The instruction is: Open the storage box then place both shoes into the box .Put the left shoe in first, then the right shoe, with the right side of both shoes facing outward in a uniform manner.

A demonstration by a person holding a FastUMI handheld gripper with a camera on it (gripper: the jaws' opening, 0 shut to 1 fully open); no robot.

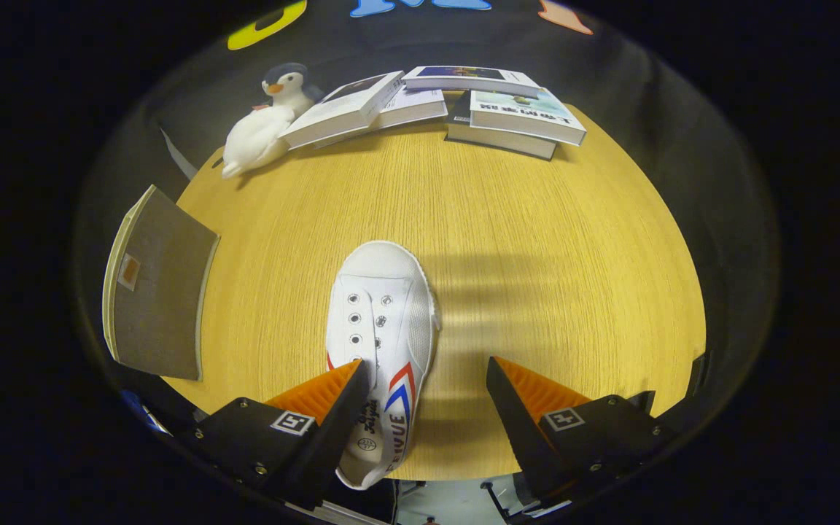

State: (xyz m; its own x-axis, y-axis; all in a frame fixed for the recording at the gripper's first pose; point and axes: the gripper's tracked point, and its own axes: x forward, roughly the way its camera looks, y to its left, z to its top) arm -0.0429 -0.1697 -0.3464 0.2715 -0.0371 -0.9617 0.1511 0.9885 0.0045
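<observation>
Tool (427, 379) spread wide, angled down over table (537, 240) | left finger in white shoe (383, 343) opening | right finger clear

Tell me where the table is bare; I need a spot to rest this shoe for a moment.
Free: the wide wood of the table beyond the open gripper, between the white shoe and the books; also between the shoe and the grey board. Crowded: the far edge, with the books and toy penguin.

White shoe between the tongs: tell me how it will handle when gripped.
The white shoe looks like soft canvas, so its sides probably give under the open tongs. Likely light. Unlaced, the upper may flop; the flat sole should resist tipping.
</observation>
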